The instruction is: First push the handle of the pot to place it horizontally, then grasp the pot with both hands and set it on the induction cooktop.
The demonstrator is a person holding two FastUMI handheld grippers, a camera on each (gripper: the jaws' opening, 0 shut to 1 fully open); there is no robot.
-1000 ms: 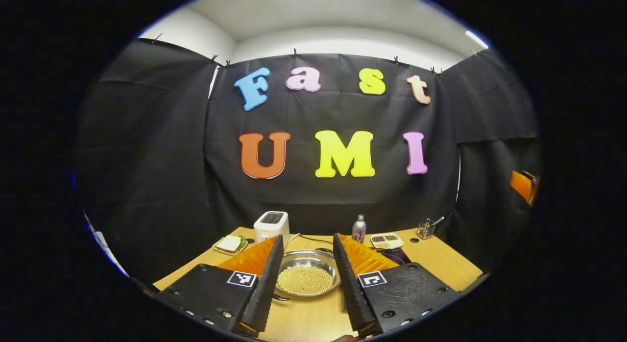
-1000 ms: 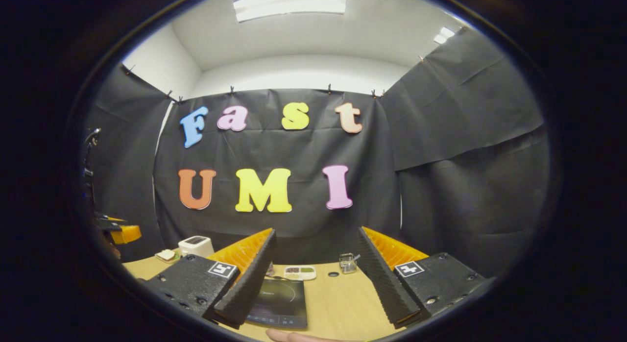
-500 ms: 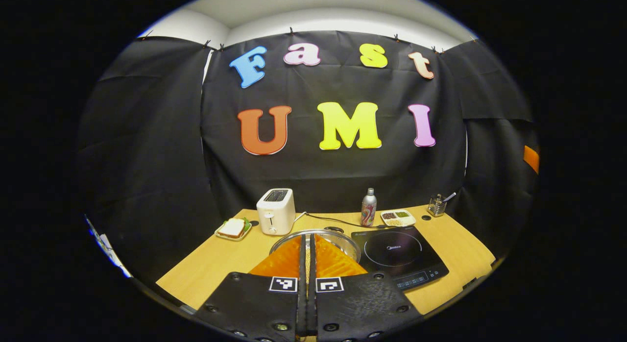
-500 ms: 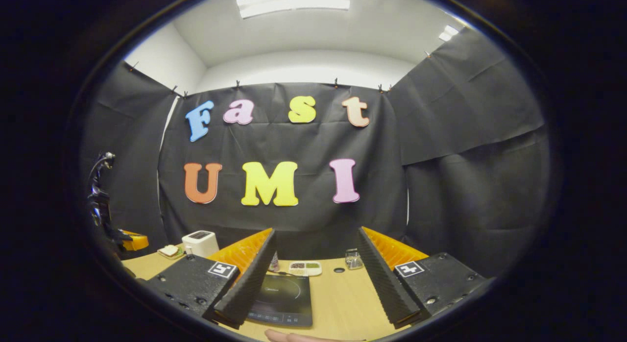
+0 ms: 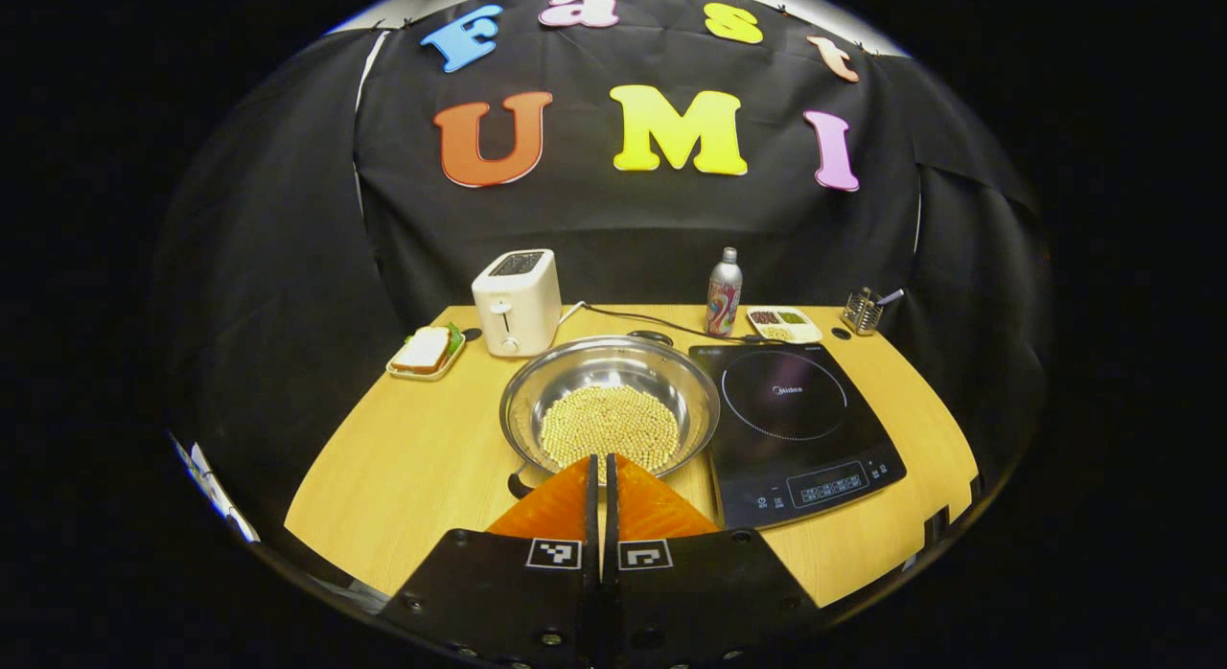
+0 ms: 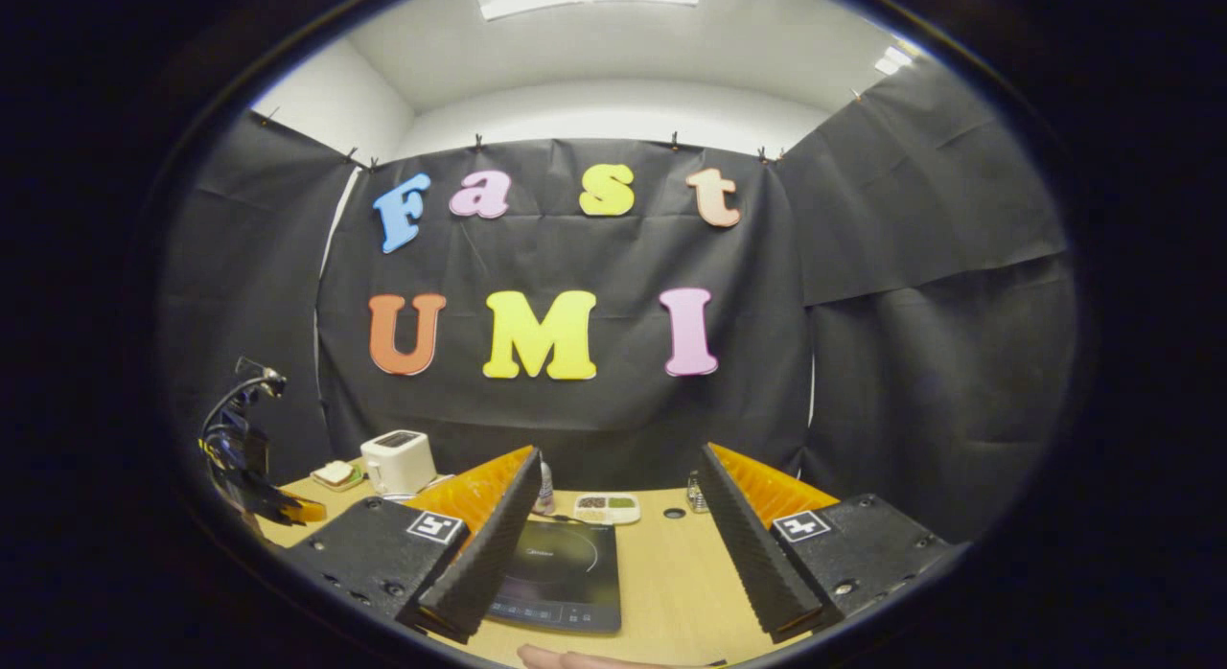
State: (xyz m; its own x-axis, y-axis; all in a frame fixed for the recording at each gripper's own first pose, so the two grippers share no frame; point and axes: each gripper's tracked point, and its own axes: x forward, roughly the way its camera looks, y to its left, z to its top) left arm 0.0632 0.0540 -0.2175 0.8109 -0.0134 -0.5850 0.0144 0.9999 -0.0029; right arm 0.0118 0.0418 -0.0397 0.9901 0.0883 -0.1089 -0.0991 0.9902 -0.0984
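Note:
A steel pot (image 5: 613,372) holding pale yellow beads stands mid-table in the left gripper view. One loop handle (image 5: 653,337) is at its far side; the other (image 5: 524,478) is at the near left rim. The black induction cooktop (image 5: 796,425) lies directly right of the pot. My left gripper (image 5: 601,461) is shut with nothing between its fingers, its tips over the pot's near rim, just right of the near handle; I cannot tell whether it touches. My right gripper (image 6: 620,451) stands open and empty above the cooktop (image 6: 566,573), whose left part is hidden behind a finger.
At the back of the table are a white toaster (image 5: 517,301), a sandwich plate (image 5: 426,351), a bottle (image 5: 724,292), a snack tray (image 5: 784,322) and a small wire holder (image 5: 863,311). A cord (image 5: 652,322) runs behind the pot. A fingertip (image 6: 566,657) is at the bottom edge.
My left gripper shut from open, rose and tilted down, so the whole pot and cooktop now show. The right gripper stayed open and drifted only slightly.

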